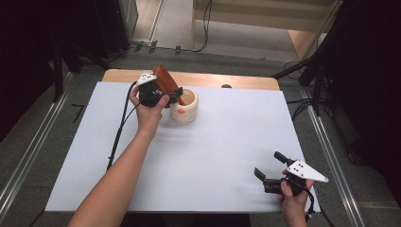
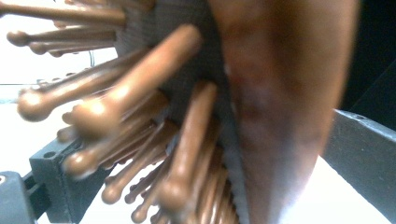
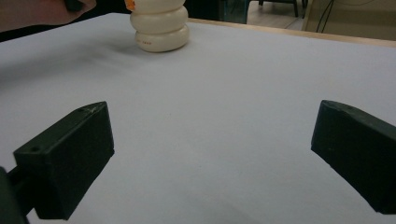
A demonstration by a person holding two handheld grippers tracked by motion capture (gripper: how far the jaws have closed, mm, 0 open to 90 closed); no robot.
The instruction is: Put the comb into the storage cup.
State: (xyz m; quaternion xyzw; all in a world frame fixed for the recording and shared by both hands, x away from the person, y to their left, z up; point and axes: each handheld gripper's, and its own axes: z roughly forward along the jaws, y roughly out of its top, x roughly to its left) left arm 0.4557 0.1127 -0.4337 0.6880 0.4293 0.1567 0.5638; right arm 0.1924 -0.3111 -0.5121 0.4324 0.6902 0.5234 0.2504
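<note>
Both grippers differ: left gripper [image 1: 163,94] clamps hairbrush [image 1: 166,81] over cup [image 1: 185,106]; right gripper [image 1: 270,170] gapes.

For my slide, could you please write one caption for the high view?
Left gripper holds a brown hairbrush over a cream holder; right gripper waits open.

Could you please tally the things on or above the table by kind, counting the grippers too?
Hairbrush: 1
Cream holder: 1
Grippers: 2, left gripper and right gripper
Total: 4
</note>
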